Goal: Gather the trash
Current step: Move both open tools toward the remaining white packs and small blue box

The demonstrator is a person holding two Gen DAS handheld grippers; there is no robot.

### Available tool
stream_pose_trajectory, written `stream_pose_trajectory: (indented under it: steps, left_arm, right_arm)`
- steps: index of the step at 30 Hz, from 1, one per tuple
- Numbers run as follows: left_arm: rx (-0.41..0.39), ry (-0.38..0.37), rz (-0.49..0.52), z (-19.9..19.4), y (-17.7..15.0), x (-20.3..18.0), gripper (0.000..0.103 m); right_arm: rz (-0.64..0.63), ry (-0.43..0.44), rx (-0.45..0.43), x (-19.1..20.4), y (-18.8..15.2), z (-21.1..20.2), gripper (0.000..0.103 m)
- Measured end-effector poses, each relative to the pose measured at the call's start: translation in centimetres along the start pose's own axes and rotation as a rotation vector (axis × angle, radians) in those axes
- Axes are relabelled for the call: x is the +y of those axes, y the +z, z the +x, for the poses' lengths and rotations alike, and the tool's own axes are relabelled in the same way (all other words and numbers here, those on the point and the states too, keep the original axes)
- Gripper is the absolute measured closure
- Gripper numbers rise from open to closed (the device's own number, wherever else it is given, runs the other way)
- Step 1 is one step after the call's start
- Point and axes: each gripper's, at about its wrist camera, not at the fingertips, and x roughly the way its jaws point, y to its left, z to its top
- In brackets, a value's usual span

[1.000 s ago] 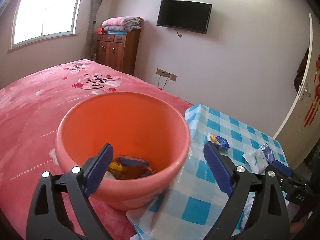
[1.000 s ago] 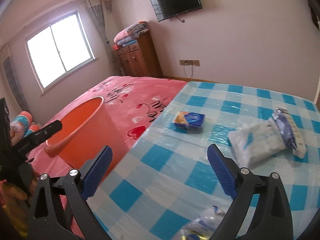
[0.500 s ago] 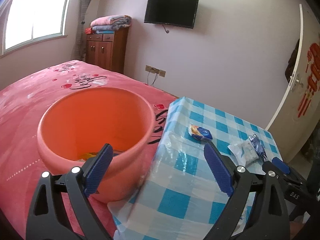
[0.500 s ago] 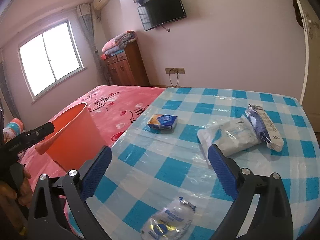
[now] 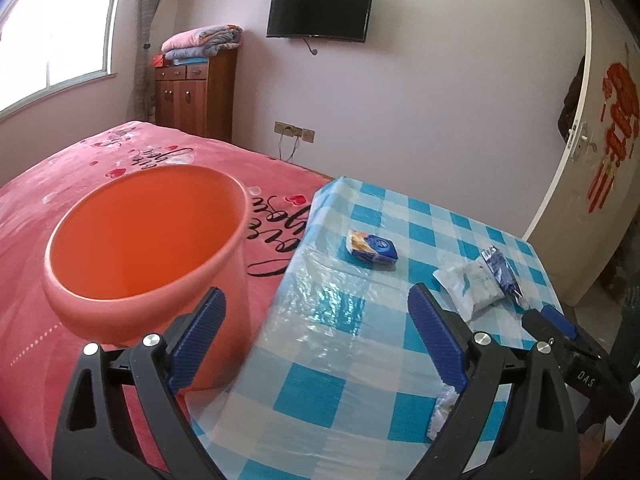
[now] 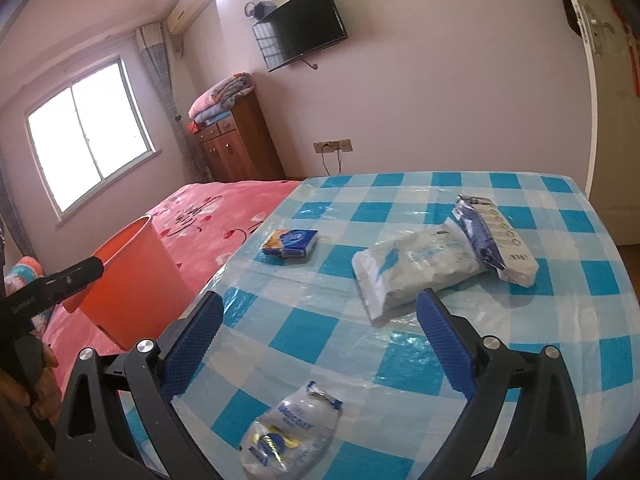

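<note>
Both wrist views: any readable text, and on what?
"DAS": black body of the right tool, seen from the left wrist.
Black cursive on the pink bedspread: unreadable.
Print on the crumpled clear wrapper, white pouch and blue-white packet: too blurred.

The bottom of the orange bin (image 5: 144, 256) is out of sight in the left wrist view, so what lies inside cannot be told; its base is hidden behind the left gripper (image 5: 316, 336); in the right wrist view the bin's near side is cut by a black gripper tip; the clear wrapper (image 6: 288, 432) has print too small to read, and in the left view only a scrap of it shows behind a finger; the white packet (image 6: 412, 268) partly covers the blue-and-white packet (image 6: 492, 240); the hand (image 6: 36, 384) is cut off by the left edge.
</note>
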Motion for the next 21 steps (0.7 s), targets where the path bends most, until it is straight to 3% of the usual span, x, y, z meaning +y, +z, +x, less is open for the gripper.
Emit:
stream_pose_trajectory:
  steps: [12,21]
  left_arm:
    - [0.047,-0.007,0.078,1.7,-0.8,-4.2,0.01]
    - [0.076,-0.007,0.118,5.1,-0.1,-7.3,0.01]
  right_arm:
    - [0.042,-0.024,-0.009,-3.7,-0.6,-0.4,0.007]
    - [0.123,-0.052,0.006,-7.9,-0.7,0.0,0.007]
